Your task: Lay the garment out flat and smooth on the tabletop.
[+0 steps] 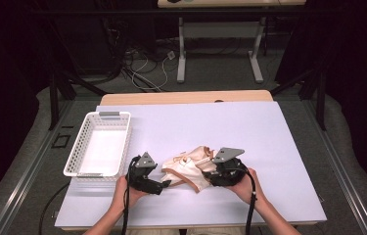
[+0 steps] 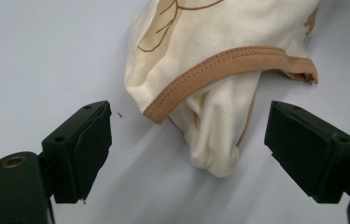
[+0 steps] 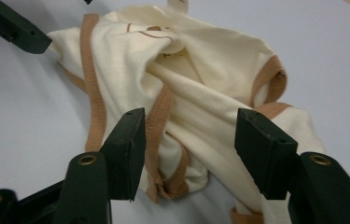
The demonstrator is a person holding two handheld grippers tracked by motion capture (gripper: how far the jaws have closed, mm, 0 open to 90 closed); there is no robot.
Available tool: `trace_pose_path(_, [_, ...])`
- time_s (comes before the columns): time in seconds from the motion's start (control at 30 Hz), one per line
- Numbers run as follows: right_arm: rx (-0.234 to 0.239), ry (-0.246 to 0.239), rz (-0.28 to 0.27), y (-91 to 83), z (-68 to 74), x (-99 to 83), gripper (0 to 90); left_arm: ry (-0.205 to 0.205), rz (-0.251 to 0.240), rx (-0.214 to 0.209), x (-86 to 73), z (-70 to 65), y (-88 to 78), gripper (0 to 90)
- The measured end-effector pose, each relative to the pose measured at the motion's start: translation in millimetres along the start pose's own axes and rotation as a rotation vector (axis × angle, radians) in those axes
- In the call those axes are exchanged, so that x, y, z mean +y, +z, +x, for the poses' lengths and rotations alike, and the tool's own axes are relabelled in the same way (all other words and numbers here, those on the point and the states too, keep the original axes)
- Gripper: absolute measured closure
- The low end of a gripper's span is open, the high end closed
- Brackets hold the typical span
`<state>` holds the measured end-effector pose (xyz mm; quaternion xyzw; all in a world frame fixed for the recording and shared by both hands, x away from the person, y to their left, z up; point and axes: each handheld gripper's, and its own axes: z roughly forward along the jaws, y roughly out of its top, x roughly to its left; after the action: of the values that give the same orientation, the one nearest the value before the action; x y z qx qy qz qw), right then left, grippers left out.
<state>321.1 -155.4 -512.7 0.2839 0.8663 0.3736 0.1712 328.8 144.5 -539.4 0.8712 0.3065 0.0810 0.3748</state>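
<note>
A crumpled cream garment (image 1: 189, 166) with tan binding lies on the white table cover, between my two grippers. My left gripper (image 1: 164, 184) sits at its left edge. In the left gripper view the jaws stand wide apart (image 2: 191, 128), and a bunched tip of the garment (image 2: 210, 51) lies between them without touching either pad. My right gripper (image 1: 209, 173) is at the garment's right side. In the right gripper view it (image 3: 189, 137) straddles a tan-edged fold of the garment (image 3: 200, 70), with a gap on both sides. One left-gripper jaw shows at that view's top left.
A white plastic basket (image 1: 123, 139) stands at the table's left, just beyond my left hand. The white cover (image 1: 230, 122) stretches back and right of the garment. Table legs and cables are on the floor past the far edge.
</note>
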Motion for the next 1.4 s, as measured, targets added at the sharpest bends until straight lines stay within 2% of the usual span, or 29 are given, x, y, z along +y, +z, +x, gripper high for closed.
trace_pose_path(0.27, [0.044,-0.027,0.053,16.0,9.6,-4.7,58.3,-0.008,-0.01,0.006,-0.6,2.6,0.3,9.7])
trace_pose_path(0.33, [0.042,-0.026,0.066,21.6,11.7,-6.7,63.7,-0.011,-0.009,0.009,-0.7,2.7,0.3,8.5])
trace_pose_path(0.43, [0.042,-0.043,0.085,28.1,12.7,-10.2,77.0,-0.014,-0.006,0.008,-1.0,3.6,0.4,7.2])
trace_pose_path(0.53, [0.04,-0.05,0.084,28.0,14.2,-10.2,83.6,-0.022,-0.012,0.008,-1.6,4.5,0.7,7.1])
trace_pose_path(0.67, [0.054,-0.047,0.069,20.7,15.2,-6.0,84.4,-0.018,-0.006,0.017,-2.1,5.6,1.1,7.0])
trace_pose_path(0.73, [0.057,-0.041,0.052,14.4,15.3,-3.4,84.4,-0.028,-0.005,0.018,-2.2,4.3,2.2,7.5])
trace_pose_path(0.83, [0.069,-0.021,0.03,4.9,14.7,0.2,84.4,-0.016,0.008,0.029,-2.2,3.9,3.5,11.3])
trace_pose_path(0.93, [0.077,-0.013,0.007,-4.7,15.7,3.0,84.3,-0.012,0.021,0.021,-2.6,1.7,6.1,14.6])
trace_pose_path(0.97, [0.079,-0.012,-0.002,-7.7,16.0,3.8,84.3,0.001,0.03,0.03,-2.3,1.0,6.7,15.1])
trace_pose_path(1.1, [0.089,0.005,-0.032,-14.7,17.0,4.8,84.3,0.009,0.046,0.008,-2.0,-5.2,10.6,16.0])
trace_pose_path(1.17, [0.105,0.009,-0.033,-16.0,15.6,4.7,84.2,0.033,0.052,0.002,-1.4,-7.4,11.1,18.5])
trace_pose_path(1.27, [0.118,0.031,-0.033,-16.5,15.7,3.5,83.5,0.041,0.035,0.011,-0.5,-9.7,10.2,20.3])
trace_pose_path(1.4, [0.139,0.038,0.004,-8.9,16.5,0.0,81.3,0.052,0.014,0.024,1.2,-13.1,6.7,22.2])
